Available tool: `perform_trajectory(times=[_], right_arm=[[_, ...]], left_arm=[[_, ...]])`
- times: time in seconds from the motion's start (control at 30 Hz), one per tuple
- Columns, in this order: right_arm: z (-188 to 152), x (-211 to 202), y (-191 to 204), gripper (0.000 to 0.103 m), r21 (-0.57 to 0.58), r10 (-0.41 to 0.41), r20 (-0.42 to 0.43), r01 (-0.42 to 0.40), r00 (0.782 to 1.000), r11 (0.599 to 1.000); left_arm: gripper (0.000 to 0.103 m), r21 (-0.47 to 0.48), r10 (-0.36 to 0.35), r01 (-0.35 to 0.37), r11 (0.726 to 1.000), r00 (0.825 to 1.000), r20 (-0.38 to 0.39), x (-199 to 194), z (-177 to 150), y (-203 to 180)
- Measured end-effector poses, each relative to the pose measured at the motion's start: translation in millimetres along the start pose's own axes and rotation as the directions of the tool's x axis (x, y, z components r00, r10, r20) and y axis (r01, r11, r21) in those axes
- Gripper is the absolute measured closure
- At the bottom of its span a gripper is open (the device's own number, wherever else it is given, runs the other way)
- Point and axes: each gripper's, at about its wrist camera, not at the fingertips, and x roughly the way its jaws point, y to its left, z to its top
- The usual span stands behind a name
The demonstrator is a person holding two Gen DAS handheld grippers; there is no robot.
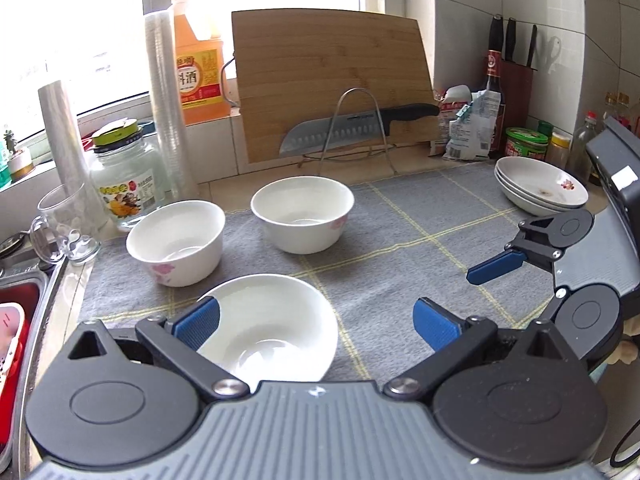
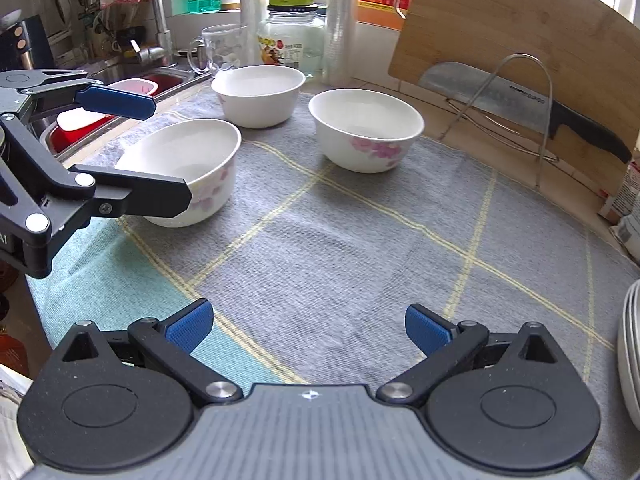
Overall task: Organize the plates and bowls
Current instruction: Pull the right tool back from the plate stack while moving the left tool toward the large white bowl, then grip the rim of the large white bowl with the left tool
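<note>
Stacked white ceramic plates (image 1: 540, 188) rest at two o'clock on the grey checked cloth (image 1: 400, 232); three white floral ceramic bowls (image 1: 304, 212) cluster toward ten o'clock: rigid, slick, breakable, best pinched at rims. Left gripper (image 1: 316, 320) and right gripper (image 2: 308, 324) gape empty.

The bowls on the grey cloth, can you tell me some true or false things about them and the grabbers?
1. Three white bowls sit on the cloth. True.
2. The left gripper is open around the nearest bowl. True.
3. The right gripper holds a bowl. False: it is open and empty.
4. The plates are spread out singly. False: they are stacked.
5. The knife lies in a bowl. False: it rests on a wire rack.
</note>
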Motion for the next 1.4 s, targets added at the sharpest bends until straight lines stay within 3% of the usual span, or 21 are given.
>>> perform_trajectory(times=[0.23, 0.5, 0.83, 1.2, 1.4], right_arm=[[17.5, 26.3, 33.7, 0.000, -0.058, 0.072, -0.020, -0.073, 0.997, 0.996], [27.8, 49.8, 59.5, 0.000, -0.087, 0.132, -0.051, -0.137, 0.990, 0.987], [26.9, 53.4, 64.4, 0.000, -0.093, 0.116, -0.041, -0.120, 0.992, 0.988], [11.6, 46.2, 61.6, 0.000, -0.081, 0.114, 0.047, -0.110, 0.992, 0.991], [19.2, 46.4, 63.5, 0.000, -0.064, 0.108, 0.028, -0.106, 0.994, 0.992]], left_arm=[[0.001, -0.026, 0.045, -0.045, 0.999, 0.999, -0.027, -4.3, -11.4, 35.8], [0.001, -0.044, 0.045, -0.047, 0.998, 0.998, -0.054, -0.2, -19.0, 57.0], [0.001, -0.045, 0.013, -0.016, 0.999, 0.997, -0.072, 8.6, -20.6, 67.9], [0.002, -0.053, -0.020, 0.013, 0.999, 0.991, -0.134, 27.0, -14.9, 80.7], [0.005, -0.042, -0.052, 0.046, 0.998, 0.987, -0.153, 33.1, -9.6, 85.6]])
